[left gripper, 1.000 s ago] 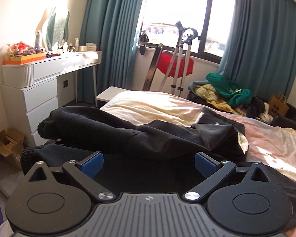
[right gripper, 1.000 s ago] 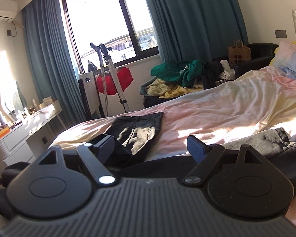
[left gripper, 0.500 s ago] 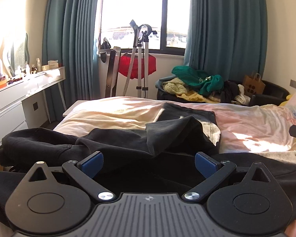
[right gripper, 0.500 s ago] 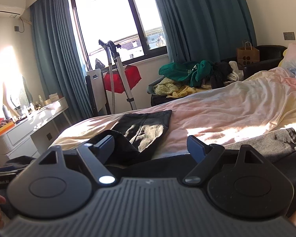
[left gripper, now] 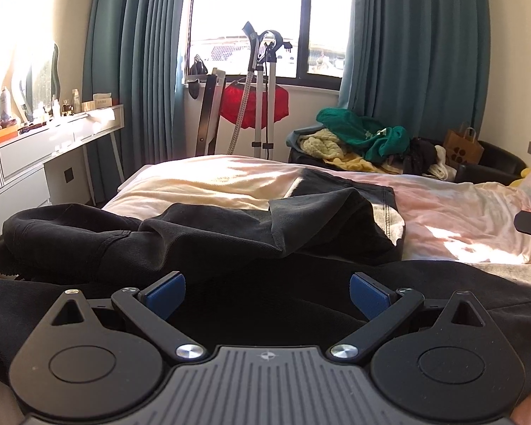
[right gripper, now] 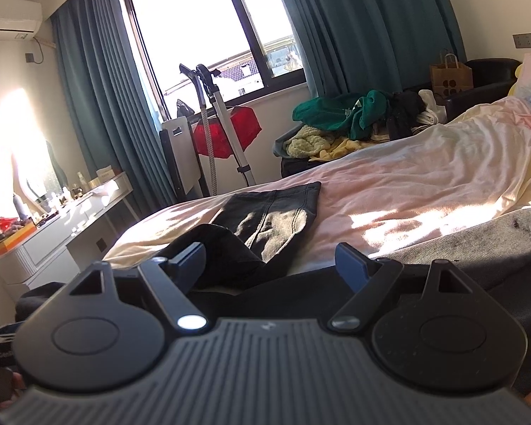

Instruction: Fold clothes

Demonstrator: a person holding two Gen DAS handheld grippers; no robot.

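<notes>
Black garment (left gripper: 201, 237): rumpled, centre frame, spread on bed (left gripper: 442, 212) for folding.
Left gripper (left gripper: 267, 292): jaws apart, empty, low over cloth.
Right gripper (right gripper: 270, 265): likewise parted, empty.

Right gripper (right gripper: 270, 265) jaws apart, dark trousers (right gripper: 265, 223), bed (right gripper: 407, 191)

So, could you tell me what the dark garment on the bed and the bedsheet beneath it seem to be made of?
The dark garment looks like faded black denim: matte, with raised double-stitched seams. The bedsheet looks like soft woven cotton, matte pink and cream, with fine wrinkles catching the sunlight; the exact fibre can't be told.
</notes>
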